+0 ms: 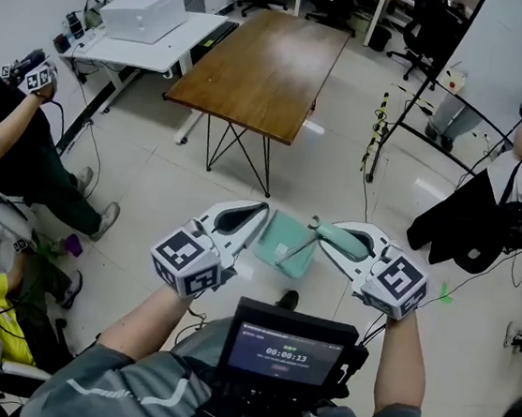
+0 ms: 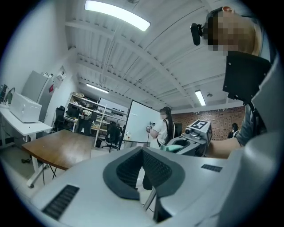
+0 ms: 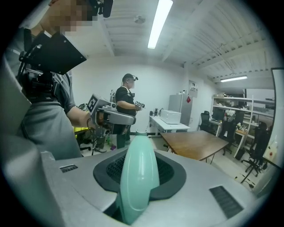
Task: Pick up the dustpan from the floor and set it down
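Note:
In the head view a mint green dustpan [image 1: 287, 246] hangs above the floor between my two grippers, its pan tilted down to the left. My right gripper [image 1: 323, 227] is shut on the dustpan's handle [image 1: 343, 236]. In the right gripper view that handle [image 3: 138, 177] fills the space between the pads and sticks out past the tips. My left gripper [image 1: 263, 210] is just left of the pan, and whether it touches it I cannot tell. In the left gripper view the left gripper [image 2: 143, 151] has its pads together with nothing between them.
A wooden table [image 1: 264, 66] on black legs stands ahead, and a white desk [image 1: 183, 37] carrying a white box [image 1: 143, 12] lies beyond it to the left. People sit and stand at the left edge [image 1: 24, 141]. A black garment [image 1: 472, 219] hangs at the right.

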Demonstrator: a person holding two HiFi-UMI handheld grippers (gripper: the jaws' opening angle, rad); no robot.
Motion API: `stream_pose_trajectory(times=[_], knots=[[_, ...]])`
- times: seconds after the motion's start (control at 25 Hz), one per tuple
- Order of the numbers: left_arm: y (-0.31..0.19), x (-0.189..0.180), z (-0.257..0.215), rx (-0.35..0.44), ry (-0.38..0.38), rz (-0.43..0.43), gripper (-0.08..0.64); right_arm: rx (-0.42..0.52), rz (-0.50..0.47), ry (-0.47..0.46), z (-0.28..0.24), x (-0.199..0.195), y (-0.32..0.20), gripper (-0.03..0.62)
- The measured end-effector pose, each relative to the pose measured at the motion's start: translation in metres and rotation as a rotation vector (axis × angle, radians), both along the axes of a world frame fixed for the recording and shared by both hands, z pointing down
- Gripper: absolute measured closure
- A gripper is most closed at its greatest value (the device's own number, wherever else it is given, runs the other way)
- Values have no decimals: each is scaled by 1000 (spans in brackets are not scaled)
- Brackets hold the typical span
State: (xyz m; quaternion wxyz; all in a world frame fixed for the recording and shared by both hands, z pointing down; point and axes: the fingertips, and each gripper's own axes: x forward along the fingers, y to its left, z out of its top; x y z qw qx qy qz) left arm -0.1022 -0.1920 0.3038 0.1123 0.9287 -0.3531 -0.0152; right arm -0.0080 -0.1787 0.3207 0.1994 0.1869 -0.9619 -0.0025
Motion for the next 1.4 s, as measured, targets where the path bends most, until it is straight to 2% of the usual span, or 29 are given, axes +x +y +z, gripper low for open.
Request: stream_pose_trajectory(times=[0.16, 0.28, 0.44, 0.56, 0.68, 0.88, 1.08, 1.4], knots=[[-74, 50, 4, -40, 47, -47, 540, 6, -47, 12, 7, 45, -67, 476], [-123, 87, 11, -43, 20, -69, 540, 6, -63, 26, 15, 77, -114, 476], [-184, 106, 17, -54, 3, -95, 540, 12, -66, 29, 22, 96, -178, 476], [-224, 122, 21, -65, 1, -66, 540, 6, -40, 31, 25, 110, -221, 477], [-260, 124, 20, -67, 14, -45, 540, 11, -21, 38, 23, 116, -259, 477], [-312, 118, 20, -59, -7, -16, 540, -7, 17, 37, 24, 119, -309, 477], [-355, 102, 31, -62, 15, 0, 540, -1, 31, 50, 35, 108, -351, 477], [-405, 100, 84, -108, -28, 21, 540, -39, 39, 76, 88, 102, -399, 477]])
